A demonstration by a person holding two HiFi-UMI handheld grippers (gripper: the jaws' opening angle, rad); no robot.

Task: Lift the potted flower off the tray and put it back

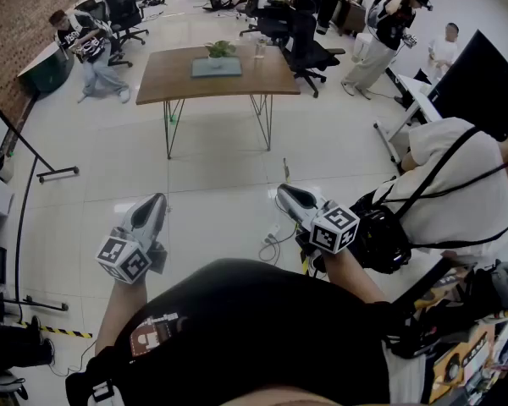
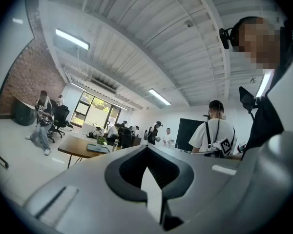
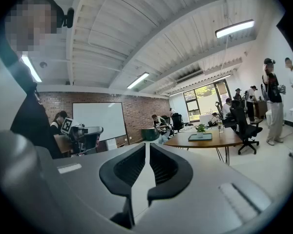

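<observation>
Potted flower [image 1: 219, 50] at the tray's [image 1: 217, 68] far edge, on the wooden surface [image 1: 165, 79]
Left tool [image 1: 155, 203] clenched, empty; right tool [image 1: 285, 193] a slit apart, empty — both well apart from the surface.

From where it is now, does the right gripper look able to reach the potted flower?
Probably not. The right gripper is close to the person, while the potted flower stands on the table far ahead. Nothing blocks the way; the distance does.
</observation>
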